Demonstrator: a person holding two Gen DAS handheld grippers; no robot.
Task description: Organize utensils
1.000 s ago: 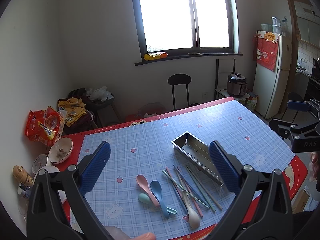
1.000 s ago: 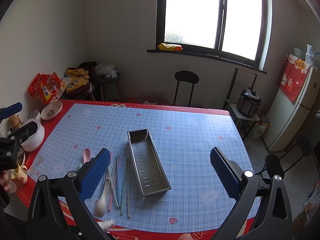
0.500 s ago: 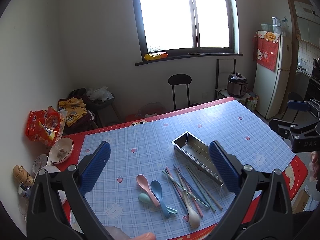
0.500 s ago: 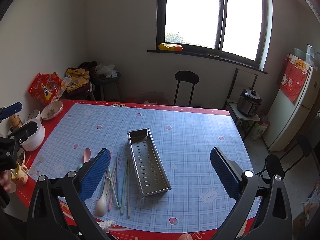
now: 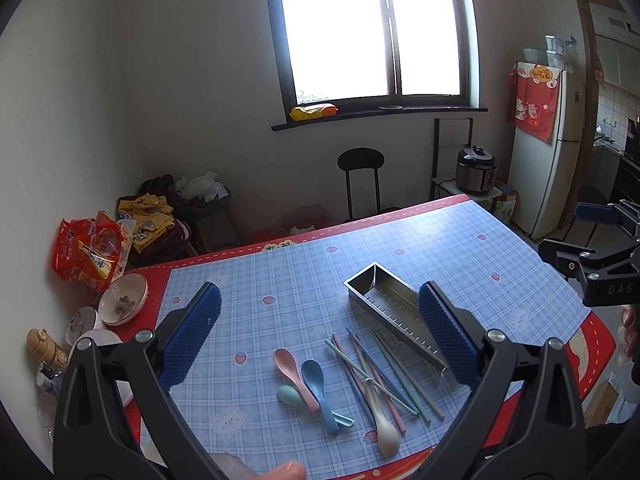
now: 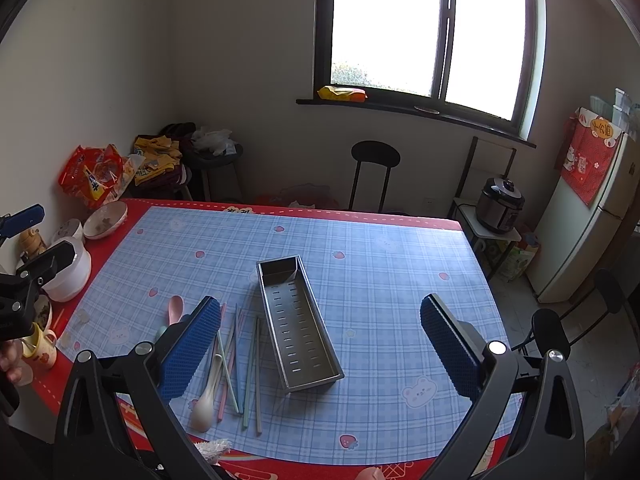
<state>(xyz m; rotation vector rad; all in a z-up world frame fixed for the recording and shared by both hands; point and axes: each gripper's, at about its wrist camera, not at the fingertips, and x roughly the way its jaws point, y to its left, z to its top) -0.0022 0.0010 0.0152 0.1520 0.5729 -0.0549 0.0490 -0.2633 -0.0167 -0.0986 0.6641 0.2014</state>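
A perforated steel utensil tray (image 6: pixel 297 322) (image 5: pixel 394 315) lies empty on the blue checked tablecloth (image 6: pixel 360 264). To its left lie several pastel chopsticks (image 6: pixel 246 364) (image 5: pixel 384 368), a cream spoon (image 6: pixel 206 398) (image 5: pixel 382 424), a pink spoon (image 5: pixel 289 368) (image 6: pixel 175 309), a blue spoon (image 5: pixel 318 390) and a green spoon (image 5: pixel 292 396). My left gripper (image 5: pixel 318 336) hovers open above the spoons and chopsticks, holding nothing. My right gripper (image 6: pixel 320 346) hovers open above the tray's near end, holding nothing.
Bowls (image 5: pixel 122 304), a white pot (image 6: pixel 70 276), cups (image 6: pixel 38 346) and a red snack bag (image 5: pixel 90 250) crowd the table's left end. A black chair (image 6: pixel 374 172) stands beyond the far edge. A rice cooker (image 6: pixel 502 204) and fridge (image 6: pixel 588 216) are at the right.
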